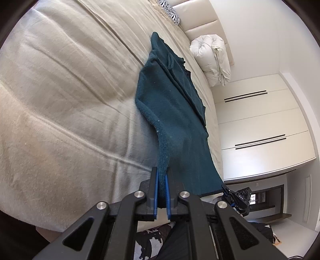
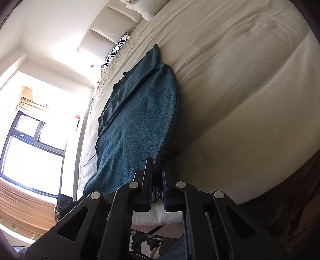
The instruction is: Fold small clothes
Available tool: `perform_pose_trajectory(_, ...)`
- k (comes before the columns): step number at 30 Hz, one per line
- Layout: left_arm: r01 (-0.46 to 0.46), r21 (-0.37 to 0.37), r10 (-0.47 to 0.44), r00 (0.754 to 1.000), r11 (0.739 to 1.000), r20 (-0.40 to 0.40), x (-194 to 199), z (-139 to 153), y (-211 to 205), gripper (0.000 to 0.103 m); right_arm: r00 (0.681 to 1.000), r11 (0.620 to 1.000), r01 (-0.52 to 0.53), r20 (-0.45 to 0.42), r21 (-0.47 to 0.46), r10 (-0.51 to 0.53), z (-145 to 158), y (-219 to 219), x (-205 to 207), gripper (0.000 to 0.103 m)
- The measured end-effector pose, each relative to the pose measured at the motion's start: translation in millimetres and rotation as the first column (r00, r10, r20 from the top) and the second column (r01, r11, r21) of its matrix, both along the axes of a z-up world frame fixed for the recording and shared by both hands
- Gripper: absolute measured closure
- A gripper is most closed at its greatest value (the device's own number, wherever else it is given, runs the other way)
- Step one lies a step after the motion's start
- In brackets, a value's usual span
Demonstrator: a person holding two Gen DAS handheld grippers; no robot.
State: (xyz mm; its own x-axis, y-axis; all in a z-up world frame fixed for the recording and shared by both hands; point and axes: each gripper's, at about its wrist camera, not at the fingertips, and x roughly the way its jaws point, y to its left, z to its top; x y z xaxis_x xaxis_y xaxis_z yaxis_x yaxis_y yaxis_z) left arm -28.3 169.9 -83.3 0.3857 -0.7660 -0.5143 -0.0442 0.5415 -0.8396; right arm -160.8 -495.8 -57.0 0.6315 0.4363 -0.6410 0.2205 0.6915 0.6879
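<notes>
A dark teal knit garment (image 1: 172,104) lies stretched out on a beige bed sheet (image 1: 60,90). My left gripper (image 1: 162,174) is shut on its near edge, with the knit pinched between the blue pads. In the right wrist view the same teal garment (image 2: 136,120) runs away from me along the bed. My right gripper (image 2: 157,166) is shut on the other near corner of it. The near hem hangs taut between the two grippers, lifted off the sheet. The right gripper also shows in the left wrist view (image 1: 238,198), at the garment's far corner.
A rolled white duvet (image 1: 212,58) and a zebra-print pillow (image 1: 170,10) lie at the head of the bed by the padded headboard (image 2: 100,30). White wardrobe doors (image 1: 260,124) stand beside the bed. A window (image 2: 30,144) is on the other side.
</notes>
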Motion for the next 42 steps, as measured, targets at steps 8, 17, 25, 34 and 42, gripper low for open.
perform_pose_trajectory(8,0.007,-0.016,-0.007,1.000,1.000,0.001,2,-1,-3,0.096,1.000,0.999,0.010,0.025,0.038,-0.011,3,-3,1,0.097)
perform_pose_trajectory(17,0.000,-0.070,0.001,1.000,0.998,0.013,10,7,-4,0.096,0.998,0.996,0.025,0.063,0.083,-0.030,13,-4,11,0.097)
perform_pose_trajectory(25,-0.023,-0.129,0.027,0.999,0.991,0.034,36,24,0,0.096,0.994,0.995,0.036,0.102,0.096,-0.046,31,-5,45,0.097)
perform_pose_trajectory(34,-0.081,-0.177,0.092,0.994,0.981,0.055,94,45,10,0.096,0.988,0.997,0.043,0.143,0.072,-0.053,57,-9,112,0.097)
perform_pose_trajectory(42,-0.155,-0.156,0.167,0.984,0.975,0.065,160,57,26,0.101,0.988,0.996,0.069,0.136,0.056,-0.076,59,-13,194,0.097)
